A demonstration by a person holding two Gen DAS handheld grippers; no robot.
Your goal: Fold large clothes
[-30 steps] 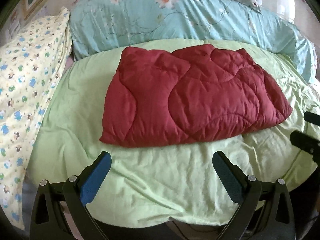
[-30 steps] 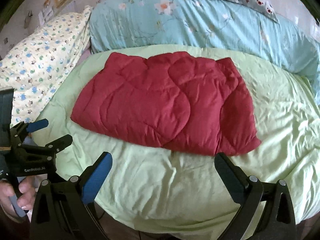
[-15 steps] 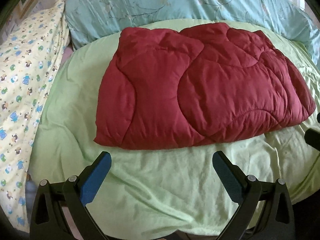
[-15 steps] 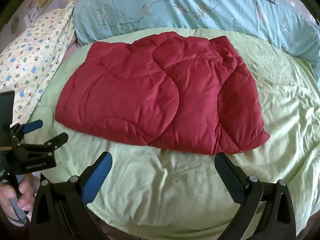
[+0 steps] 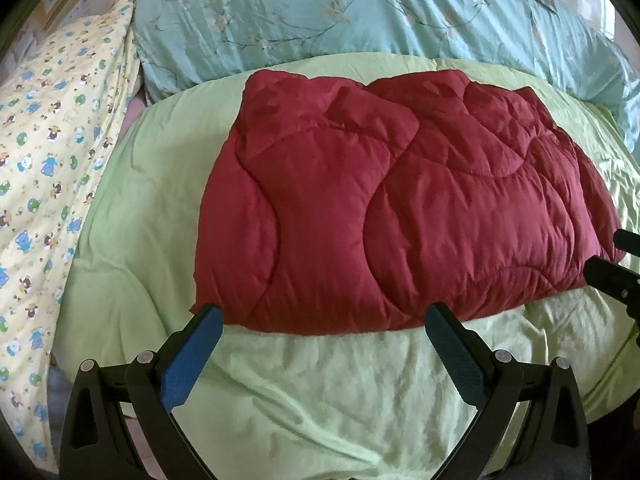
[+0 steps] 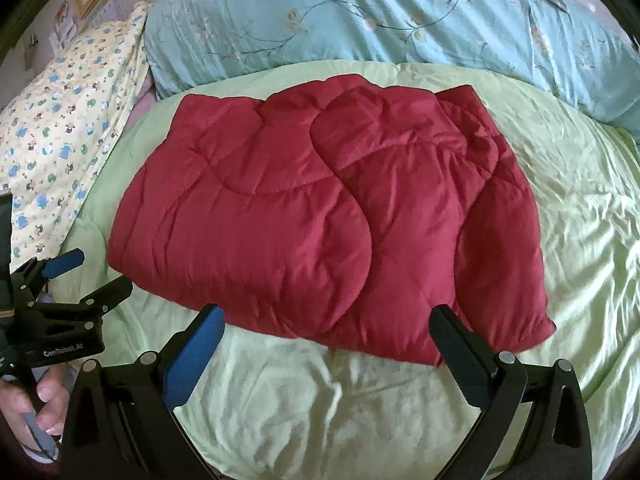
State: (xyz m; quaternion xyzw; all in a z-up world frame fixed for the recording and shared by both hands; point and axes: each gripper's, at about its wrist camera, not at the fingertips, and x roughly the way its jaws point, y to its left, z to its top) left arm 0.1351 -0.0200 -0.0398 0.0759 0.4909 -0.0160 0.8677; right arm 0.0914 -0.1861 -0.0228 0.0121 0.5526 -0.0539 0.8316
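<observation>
Both grippers have come closer to the red quilted garment, which lies flat on the bed's green cover, left gripper and right gripper with fingers spread, seemingly ready to take its near edge.

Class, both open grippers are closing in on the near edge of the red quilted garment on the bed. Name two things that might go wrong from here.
1. The red quilted garment is thick and puffy; the left gripper may pinch only the top layer.
2. The green sheet lies wrinkled right under that edge, so the right gripper might grab it too.
</observation>
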